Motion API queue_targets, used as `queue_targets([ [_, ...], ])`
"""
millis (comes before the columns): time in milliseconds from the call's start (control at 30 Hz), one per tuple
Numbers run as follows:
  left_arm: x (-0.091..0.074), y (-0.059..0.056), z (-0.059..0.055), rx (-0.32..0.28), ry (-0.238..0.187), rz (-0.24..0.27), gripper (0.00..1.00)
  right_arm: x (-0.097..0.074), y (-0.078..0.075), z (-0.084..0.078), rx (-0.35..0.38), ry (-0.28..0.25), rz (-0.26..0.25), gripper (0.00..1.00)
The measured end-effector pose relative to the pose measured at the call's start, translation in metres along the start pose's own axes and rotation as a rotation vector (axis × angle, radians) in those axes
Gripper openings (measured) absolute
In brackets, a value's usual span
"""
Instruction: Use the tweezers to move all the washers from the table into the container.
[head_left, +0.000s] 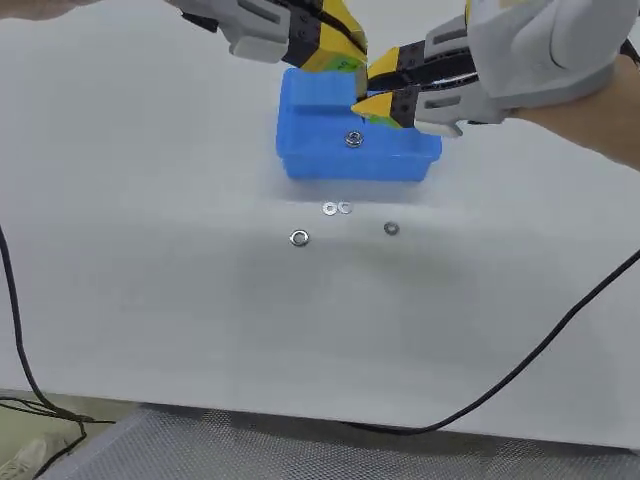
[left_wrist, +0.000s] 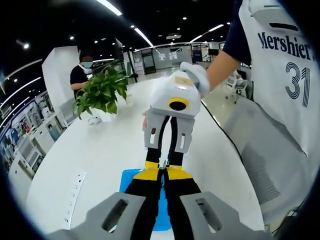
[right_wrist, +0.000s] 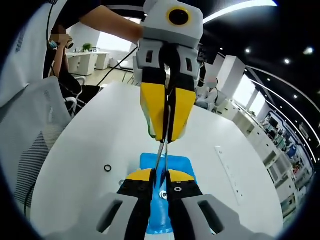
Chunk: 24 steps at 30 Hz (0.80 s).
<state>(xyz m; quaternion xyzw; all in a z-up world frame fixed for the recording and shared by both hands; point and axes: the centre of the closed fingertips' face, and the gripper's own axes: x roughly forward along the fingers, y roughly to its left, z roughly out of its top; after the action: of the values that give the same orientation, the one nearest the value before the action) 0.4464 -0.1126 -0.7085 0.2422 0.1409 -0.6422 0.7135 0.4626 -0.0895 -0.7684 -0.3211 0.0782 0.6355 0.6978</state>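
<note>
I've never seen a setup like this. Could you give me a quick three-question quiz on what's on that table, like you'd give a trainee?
1. How many washers lie on the table, outside the blue container?
2. True or false: the blue container is empty.
3. Where are the tweezers? A) lying on the table B) gripped between the left gripper and the right gripper C) inside the container
Key: 1) four; 2) false, one washer lies in it; 3) B.
</note>
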Motion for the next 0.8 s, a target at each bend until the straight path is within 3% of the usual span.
queue_targets([
  [167, 0.011, -0.023, 0.004, -0.017, -0.023, -0.02, 0.06, -0.013, 0.021, -0.007, 0.008, 0.018, 0.022, 0.11],
  [400, 0.03, -0.05, -0.001, -0.043, -0.026, -0.05, 0.06, -0.02, 0.053, -0.019, 0.05, 0.037, 0.037, 0.11],
  [800, 0.052, -0.068, -0.02, -0.078, -0.018, -0.084, 0.06, -0.017, 0.082, -0.042, 0.136, 0.055, 0.046, 0.11],
])
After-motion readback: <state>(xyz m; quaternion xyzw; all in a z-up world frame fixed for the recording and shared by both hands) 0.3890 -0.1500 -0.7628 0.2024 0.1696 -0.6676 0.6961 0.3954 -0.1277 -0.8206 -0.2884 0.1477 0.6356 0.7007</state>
